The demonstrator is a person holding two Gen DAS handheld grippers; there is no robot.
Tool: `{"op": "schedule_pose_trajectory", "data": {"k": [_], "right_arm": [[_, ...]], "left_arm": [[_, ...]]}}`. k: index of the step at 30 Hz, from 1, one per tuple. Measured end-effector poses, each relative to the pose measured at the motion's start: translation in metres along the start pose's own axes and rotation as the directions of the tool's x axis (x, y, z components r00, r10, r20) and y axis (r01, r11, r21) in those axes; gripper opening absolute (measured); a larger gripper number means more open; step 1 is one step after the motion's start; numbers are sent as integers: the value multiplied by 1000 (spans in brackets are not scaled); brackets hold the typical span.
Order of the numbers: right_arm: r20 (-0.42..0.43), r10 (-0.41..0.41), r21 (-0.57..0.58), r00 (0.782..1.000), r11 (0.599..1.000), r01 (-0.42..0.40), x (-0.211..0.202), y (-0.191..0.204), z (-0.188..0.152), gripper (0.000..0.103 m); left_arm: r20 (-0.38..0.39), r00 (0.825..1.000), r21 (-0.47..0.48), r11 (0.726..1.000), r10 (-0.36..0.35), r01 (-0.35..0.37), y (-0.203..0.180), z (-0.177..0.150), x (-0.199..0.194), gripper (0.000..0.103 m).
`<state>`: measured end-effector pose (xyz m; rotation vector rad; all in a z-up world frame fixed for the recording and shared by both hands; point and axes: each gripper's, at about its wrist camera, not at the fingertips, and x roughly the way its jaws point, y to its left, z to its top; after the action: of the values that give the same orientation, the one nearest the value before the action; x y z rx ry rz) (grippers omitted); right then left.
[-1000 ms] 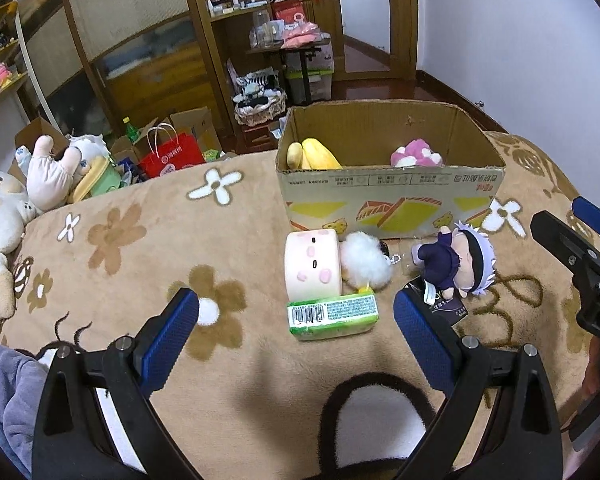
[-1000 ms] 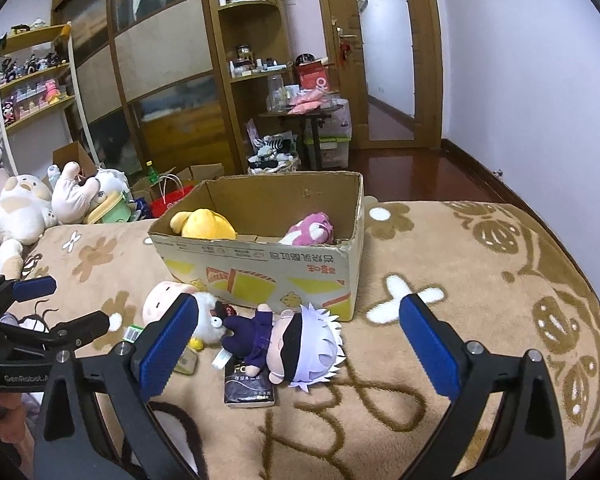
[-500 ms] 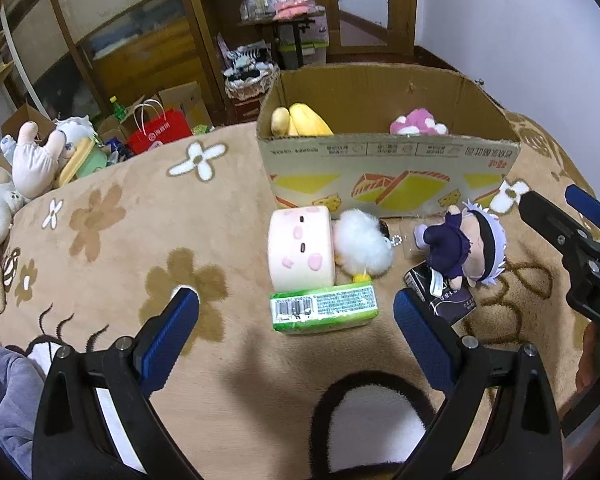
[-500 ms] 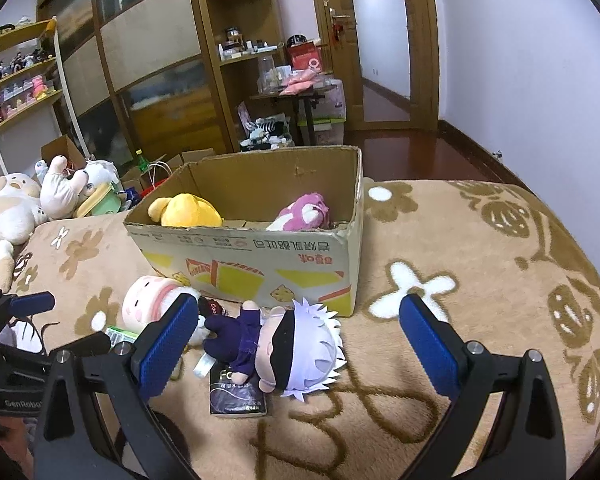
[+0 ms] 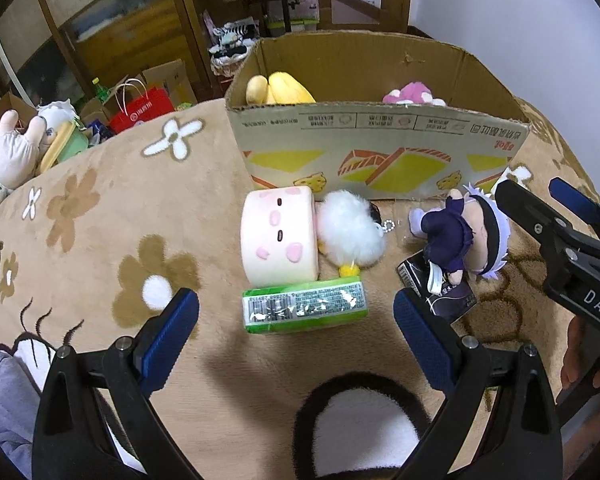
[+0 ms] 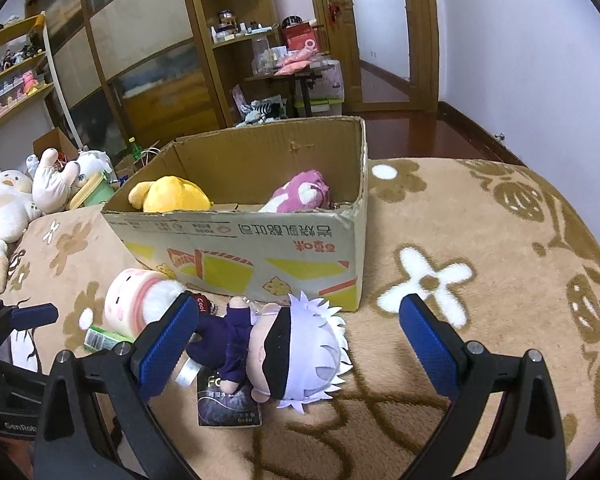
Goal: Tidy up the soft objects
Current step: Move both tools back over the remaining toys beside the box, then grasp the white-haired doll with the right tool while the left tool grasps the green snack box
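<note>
A cardboard box (image 5: 380,160) stands on the flowered brown blanket and holds a yellow plush (image 5: 278,88) and a pink plush (image 5: 412,94). In front of it lie a pink cylinder plush (image 5: 278,240), a white fluffy plush (image 5: 350,234), a green packet (image 5: 304,310) and a white-haired doll in dark clothes (image 6: 284,350) on a black packet (image 6: 228,404). My left gripper (image 5: 296,326) is open, just short of the green packet. My right gripper (image 6: 298,338) is open, with the doll between its fingers.
Large plush toys (image 6: 8,208) lie at the blanket's left edge. A red bag (image 5: 142,108) and boxes stand on the floor beyond. Shelves, a cabinet and a small table (image 6: 296,76) line the far wall. The blanket (image 6: 480,240) runs right of the box.
Both grippers have moved forward and lower toward the items in front of the box. The right gripper now straddles the doll. Both stay open.
</note>
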<state>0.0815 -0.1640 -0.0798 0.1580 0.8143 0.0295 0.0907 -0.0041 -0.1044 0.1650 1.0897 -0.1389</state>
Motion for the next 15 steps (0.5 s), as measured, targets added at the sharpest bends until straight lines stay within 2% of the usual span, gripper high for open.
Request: {"op": "schedule_pose_trajectory", "data": {"k": [4,8,12,15], "right_arm": [[-18,1,12,1000,1000,-1,7,-2,0,103],[-41,15,43,999,999,-13,15,-5,-2,103],[-61,11,57,998,998,-8,22,-9,-3,103],[-72,12,64,997,998,-7,26,-12,-5,103]], "left_arm": [[-38,998,-27,999,-46,45,1,-1,9,97],[-57,998,-30,999,-40,39,0,-1,16,97],[-86,994,-53,996,-73,68,1,2,25,97],[-99,993,-39,998,-61,58,-3,3,31,97]]}}
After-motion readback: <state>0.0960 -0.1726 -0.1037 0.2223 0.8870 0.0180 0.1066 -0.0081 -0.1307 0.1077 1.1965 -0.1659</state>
